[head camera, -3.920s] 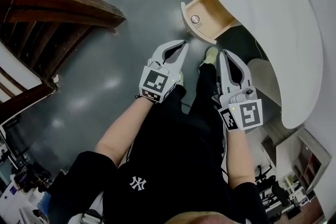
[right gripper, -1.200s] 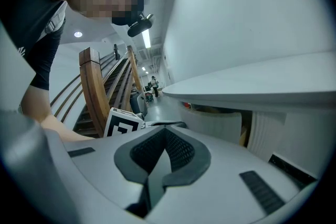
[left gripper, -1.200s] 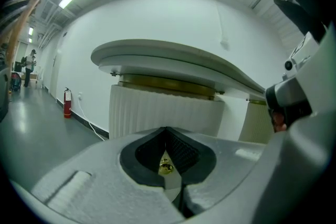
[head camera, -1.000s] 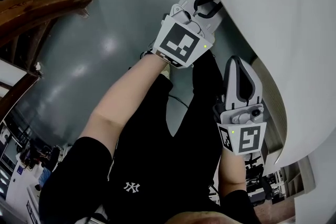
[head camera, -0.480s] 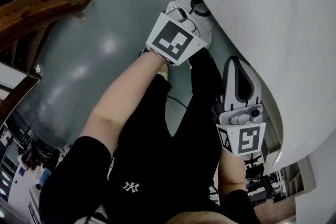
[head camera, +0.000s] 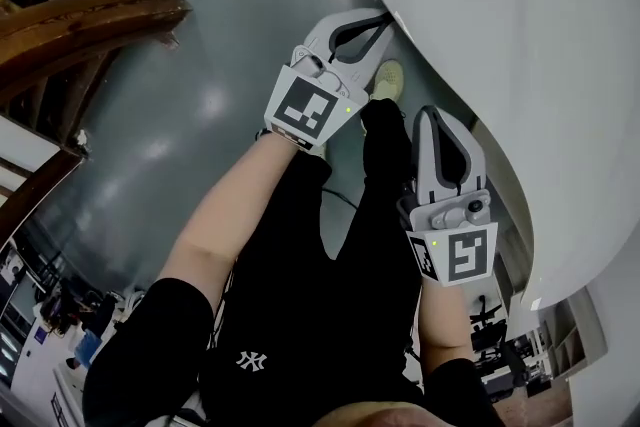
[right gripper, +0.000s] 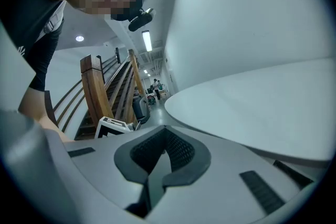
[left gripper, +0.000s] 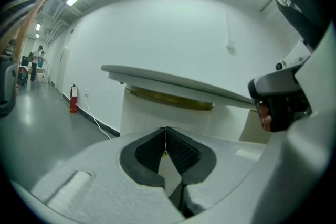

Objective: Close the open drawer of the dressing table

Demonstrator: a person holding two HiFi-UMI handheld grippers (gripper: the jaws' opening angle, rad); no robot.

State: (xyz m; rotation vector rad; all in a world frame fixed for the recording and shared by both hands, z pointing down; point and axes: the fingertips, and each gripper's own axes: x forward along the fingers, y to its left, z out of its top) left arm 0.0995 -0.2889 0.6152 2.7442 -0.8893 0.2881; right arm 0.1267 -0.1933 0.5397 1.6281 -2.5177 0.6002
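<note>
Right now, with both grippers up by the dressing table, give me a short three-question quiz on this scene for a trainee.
1. True or false: the left gripper is clamped on a drawer knob.
2. What fills the left side of the head view? A, a wooden staircase. B, a sofa. C, a window.
3. Fill the blank: the jaws of the right gripper are ____.

Key
1. False: its jaws are together with nothing between them.
2. A.
3. Shut, and they hold nothing.
</note>
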